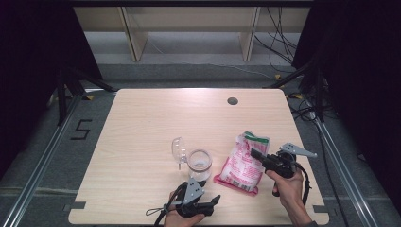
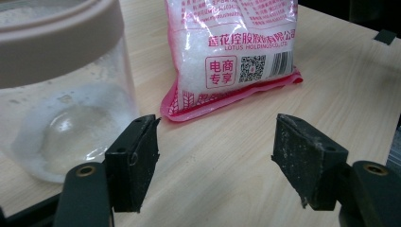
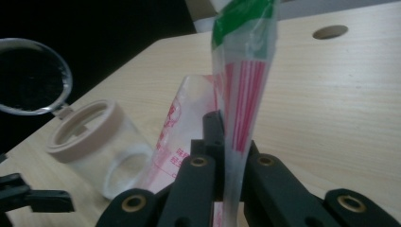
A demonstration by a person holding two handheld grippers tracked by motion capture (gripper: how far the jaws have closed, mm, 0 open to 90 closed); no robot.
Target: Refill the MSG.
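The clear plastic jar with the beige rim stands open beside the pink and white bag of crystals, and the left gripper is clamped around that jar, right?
Not quite. The clear plastic jar with the beige rim does stand open beside the pink and white bag of crystals, but the left gripper is open, its jaws apart beside the jar, as the left gripper view shows.

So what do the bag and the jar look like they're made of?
Bag: thin glossy plastic film, see-through, white grains visible, creased where the right gripper pinches it. Jar: clear glass or hard plastic, can't tell which; matte beige rim, probably plastic.
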